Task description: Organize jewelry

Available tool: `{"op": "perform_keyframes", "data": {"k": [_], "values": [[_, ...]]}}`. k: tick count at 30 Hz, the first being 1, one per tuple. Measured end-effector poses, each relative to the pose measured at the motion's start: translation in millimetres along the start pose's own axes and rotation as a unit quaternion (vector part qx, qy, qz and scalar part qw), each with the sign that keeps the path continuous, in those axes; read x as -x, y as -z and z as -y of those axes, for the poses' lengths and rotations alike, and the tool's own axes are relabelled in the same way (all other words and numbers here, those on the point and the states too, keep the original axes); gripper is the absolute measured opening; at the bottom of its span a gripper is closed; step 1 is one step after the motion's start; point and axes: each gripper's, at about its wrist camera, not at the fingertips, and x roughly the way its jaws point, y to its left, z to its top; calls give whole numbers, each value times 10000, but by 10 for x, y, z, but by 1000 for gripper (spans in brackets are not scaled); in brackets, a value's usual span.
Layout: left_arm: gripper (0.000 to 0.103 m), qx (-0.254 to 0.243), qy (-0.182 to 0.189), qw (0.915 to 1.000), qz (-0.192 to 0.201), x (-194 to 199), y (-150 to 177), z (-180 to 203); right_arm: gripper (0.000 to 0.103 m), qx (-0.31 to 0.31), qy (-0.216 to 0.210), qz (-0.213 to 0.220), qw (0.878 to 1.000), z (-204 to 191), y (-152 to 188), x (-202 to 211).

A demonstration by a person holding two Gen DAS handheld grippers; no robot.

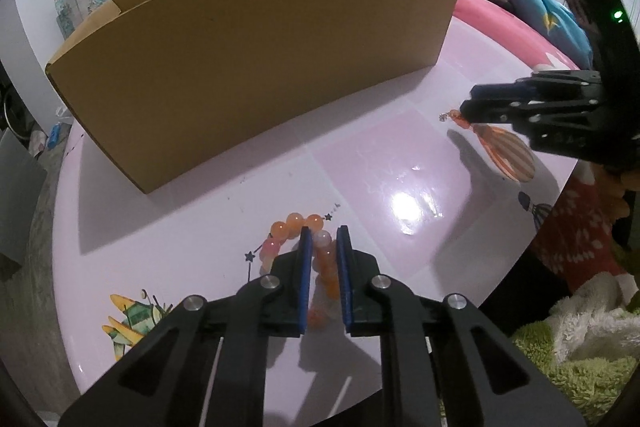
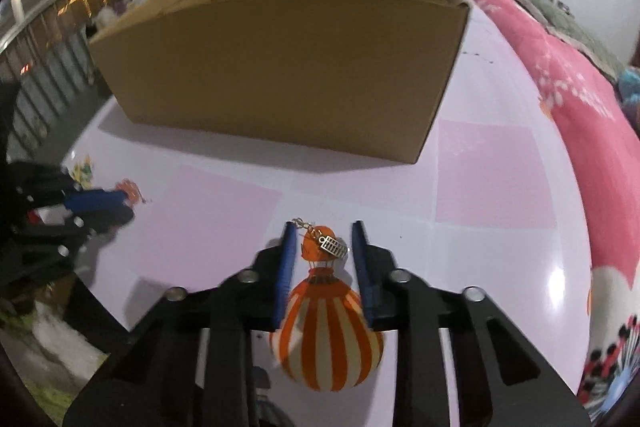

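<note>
1. In the left wrist view, the left tool (image 1: 323, 233) has its blue pads (image 1: 305, 275) narrowed around one side of a bracelet of orange beads (image 1: 298, 223) that lies on the pink table (image 1: 372, 155). Some beads sit between the pads, and the rest of the loop curves out to the left of the tool. I cannot tell if the pads press the beads.
2. In the right wrist view, the right tool (image 2: 325, 227) has a small metal charm on a chain (image 2: 333, 246) between its pads, with space on both sides. It lies over a printed orange striped balloon (image 2: 326, 339) on the table.
3. Only the left view shows the beads clearly; only the right view shows the charm clearly.
4. Beyond both tools stands an open cardboard box (image 1: 256, 67), well apart from them.
</note>
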Motion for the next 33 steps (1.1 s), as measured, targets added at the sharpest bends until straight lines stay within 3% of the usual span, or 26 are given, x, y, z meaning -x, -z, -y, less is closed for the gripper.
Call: {"op": "perform_keyframes", "data": {"k": [4,14,16,18,22,24,27,33], "values": [[12,20,14,10000,-9,-3,-11,-6,0,171,-8,-53,9998,-32,46,-11],[12,81,32,10000,-17,-1,-18,-37,0,-189,-422,64,9989,-5,126,237],[12,87,30,10000,-19,-1,-20,-33,7,-152,-338,141,9992,2,130,260],[12,80,29,10000,-23,-2,-21,-31,23,30,-139,153,9998,10,91,212],[12,89,20,10000,-19,-3,-20,-27,24,320,-47,75,9994,-1,100,79],[12,100,21,9999,-13,-3,-18,-28,20,397,-76,65,9992,27,94,25],[12,112,22,9999,1,-2,-11,-29,1,430,-153,6,9990,30,115,47],[10,137,27,9999,61,29,7,-49,0,-35,-377,141,9992,136,212,224]]}}
